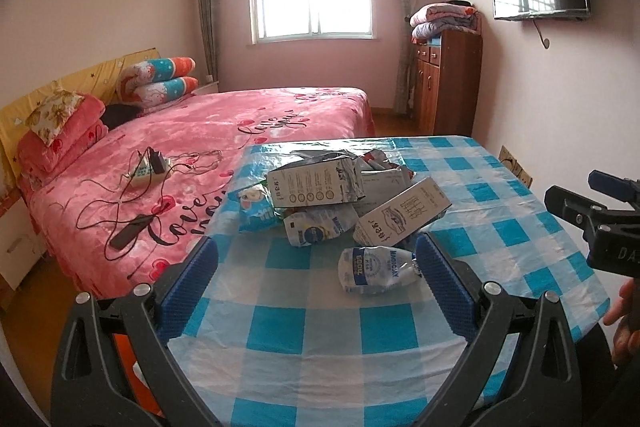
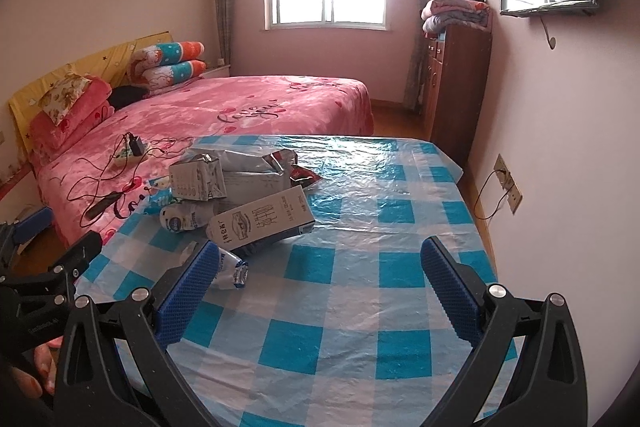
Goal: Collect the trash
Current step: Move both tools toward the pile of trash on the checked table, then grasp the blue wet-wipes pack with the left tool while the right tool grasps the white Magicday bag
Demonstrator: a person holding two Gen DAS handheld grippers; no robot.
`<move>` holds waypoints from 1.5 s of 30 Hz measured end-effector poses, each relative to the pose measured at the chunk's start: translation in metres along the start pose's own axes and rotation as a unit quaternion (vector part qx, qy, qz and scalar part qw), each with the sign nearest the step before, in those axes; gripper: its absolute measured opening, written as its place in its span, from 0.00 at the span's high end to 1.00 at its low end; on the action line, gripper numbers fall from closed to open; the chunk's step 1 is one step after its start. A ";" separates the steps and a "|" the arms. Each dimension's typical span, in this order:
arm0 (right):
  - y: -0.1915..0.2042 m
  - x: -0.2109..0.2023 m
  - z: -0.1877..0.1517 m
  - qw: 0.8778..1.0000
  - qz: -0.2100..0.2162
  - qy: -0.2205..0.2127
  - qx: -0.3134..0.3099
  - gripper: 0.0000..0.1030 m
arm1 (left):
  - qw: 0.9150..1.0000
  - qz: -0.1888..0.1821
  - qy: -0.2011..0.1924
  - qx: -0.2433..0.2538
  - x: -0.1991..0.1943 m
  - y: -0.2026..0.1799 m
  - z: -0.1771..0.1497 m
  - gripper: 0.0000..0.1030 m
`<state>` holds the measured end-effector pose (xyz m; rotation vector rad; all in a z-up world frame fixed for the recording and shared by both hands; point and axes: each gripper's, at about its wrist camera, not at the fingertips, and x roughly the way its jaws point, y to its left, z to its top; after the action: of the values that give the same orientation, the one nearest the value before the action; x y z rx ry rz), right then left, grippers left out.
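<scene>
A heap of trash lies on the blue-checked table (image 1: 304,327): a crushed grey carton (image 1: 316,183), a white milk carton (image 1: 404,215), blue snack wrappers (image 1: 256,211) and crumpled white pouches. One crumpled white pouch (image 1: 376,269) lies apart, nearest me. My left gripper (image 1: 316,259) is open and empty, with that pouch between its blue fingertips and a little ahead. My right gripper (image 2: 320,259) is open and empty over bare tablecloth (image 2: 360,307); the milk carton (image 2: 264,219) and the pouch (image 2: 232,269) lie by its left finger.
A bed with a pink cover (image 1: 224,131) borders the table's left side, with a power strip and cables (image 1: 144,171) on it. A wooden cabinet (image 1: 444,83) stands beyond the table. The wall (image 2: 560,147) with sockets runs along the right.
</scene>
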<state>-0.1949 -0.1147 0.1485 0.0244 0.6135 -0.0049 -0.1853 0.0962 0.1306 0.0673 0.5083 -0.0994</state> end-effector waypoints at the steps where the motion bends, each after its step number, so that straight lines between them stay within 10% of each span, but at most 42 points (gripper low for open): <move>1: 0.000 0.000 -0.001 1.000 -0.001 -0.001 -0.001 0.04 | 1.000 0.000 -0.003 -0.002 -0.001 0.001 -0.001 0.03; 11: -0.009 0.014 -0.011 1.000 -0.006 -0.008 0.000 0.04 | 0.999 -0.025 -0.045 -0.015 0.001 -0.001 -0.012 0.03; 28: -0.025 0.080 -0.028 0.993 0.074 0.071 0.052 0.04 | 0.994 -0.054 0.071 -0.063 0.064 0.021 -0.019 0.03; 45: 0.029 0.160 -0.036 0.947 0.270 0.161 0.066 0.09 | 0.980 -0.113 0.139 -0.084 0.165 0.057 0.003 0.04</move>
<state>-0.0844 -0.0848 0.0276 0.3290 0.9161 0.4995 -0.0339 0.1394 0.0551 -0.1436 0.8017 -0.2708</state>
